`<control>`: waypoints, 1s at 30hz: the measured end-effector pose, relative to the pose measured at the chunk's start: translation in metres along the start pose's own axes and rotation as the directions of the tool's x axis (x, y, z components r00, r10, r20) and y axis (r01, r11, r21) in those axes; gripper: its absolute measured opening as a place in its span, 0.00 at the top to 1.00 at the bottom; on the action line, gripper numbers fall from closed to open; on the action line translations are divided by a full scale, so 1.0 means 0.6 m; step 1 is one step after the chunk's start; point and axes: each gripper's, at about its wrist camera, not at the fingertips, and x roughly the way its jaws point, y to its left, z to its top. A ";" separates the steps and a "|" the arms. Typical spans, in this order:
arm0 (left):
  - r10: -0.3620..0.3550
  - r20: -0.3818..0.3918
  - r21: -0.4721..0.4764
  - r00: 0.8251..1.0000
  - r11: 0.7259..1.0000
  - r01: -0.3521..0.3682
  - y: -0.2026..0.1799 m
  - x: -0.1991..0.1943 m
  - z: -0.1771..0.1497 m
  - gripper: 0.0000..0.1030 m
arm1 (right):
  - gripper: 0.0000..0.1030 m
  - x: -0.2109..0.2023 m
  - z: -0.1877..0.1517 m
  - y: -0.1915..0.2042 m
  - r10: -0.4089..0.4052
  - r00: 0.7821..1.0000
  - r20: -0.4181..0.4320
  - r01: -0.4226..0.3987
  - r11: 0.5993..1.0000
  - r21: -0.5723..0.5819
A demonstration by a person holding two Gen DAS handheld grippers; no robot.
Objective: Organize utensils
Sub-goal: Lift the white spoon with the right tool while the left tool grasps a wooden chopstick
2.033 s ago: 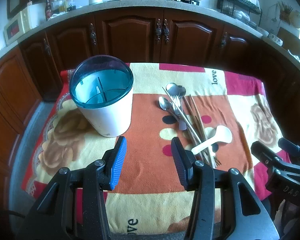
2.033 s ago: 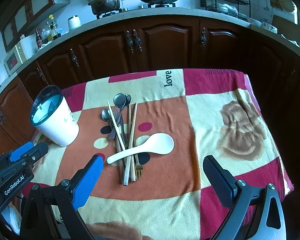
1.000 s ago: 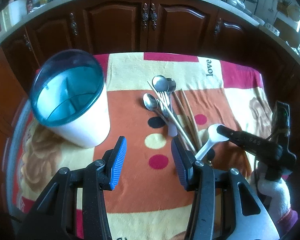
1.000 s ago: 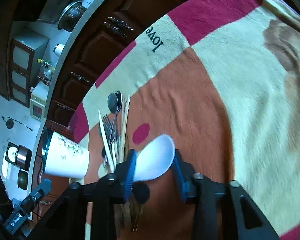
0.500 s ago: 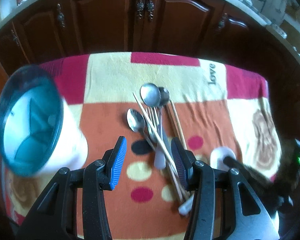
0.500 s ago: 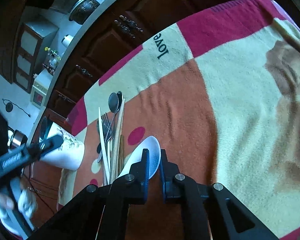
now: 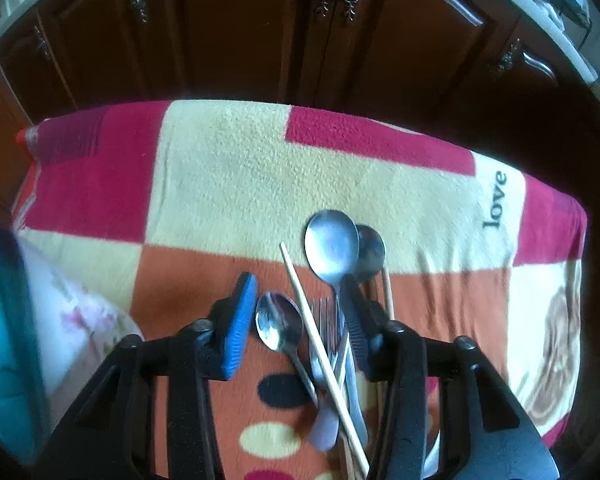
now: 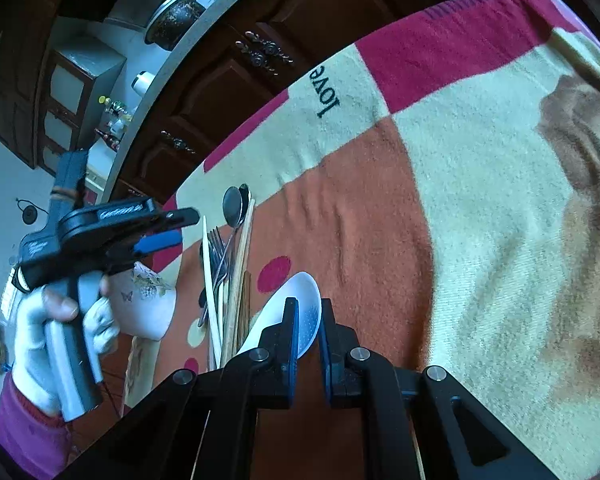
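- Left tongs (image 7: pixel 296 328) closing, straddling small metal spoon (image 7: pixel 278 322), fork (image 7: pixel 327 322), chopstick (image 7: pixel 320 344); long axes parallel to tongs.
- Right tongs (image 8: pixel 308 330) clamped on white rice spoon (image 8: pixel 296 294).

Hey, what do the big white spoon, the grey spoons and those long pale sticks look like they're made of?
White spoon: probably plastic, maybe melamine; opaque, smooth, thick-walled with a soft sheen. Grey spoons: metal, likely stainless steel; thin bowls with mirror-like reflections. Sticks: look like chopsticks of wood or bamboo; matte, pale tan, no shine.
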 end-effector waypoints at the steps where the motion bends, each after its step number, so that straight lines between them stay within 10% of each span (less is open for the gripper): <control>1: 0.000 -0.006 0.009 1.000 1.000 0.000 -0.002 0.008 0.002 0.74 | 0.92 0.000 0.000 -0.002 0.008 1.000 0.003 -0.008 1.000 0.005; 6: -0.012 -0.003 0.042 1.000 0.999 0.012 -0.004 0.017 0.004 0.96 | 0.92 -0.005 0.001 -0.004 0.021 1.000 0.019 -0.021 1.000 0.016; 16: -0.072 -0.006 0.014 0.997 0.997 0.072 0.001 -0.017 0.010 1.00 | 0.92 -0.034 0.006 0.024 0.028 0.999 0.044 -0.026 0.999 -0.034; 20: -0.064 -0.046 -0.022 0.997 0.998 0.063 0.004 -0.013 0.016 0.73 | 0.92 -0.031 0.006 0.016 0.030 0.999 0.038 -0.029 0.999 -0.021; 30: -0.021 -0.093 -0.047 0.995 0.999 0.017 0.009 0.023 0.016 0.68 | 0.92 0.001 0.004 -0.014 0.036 0.999 -0.037 -0.034 0.998 0.052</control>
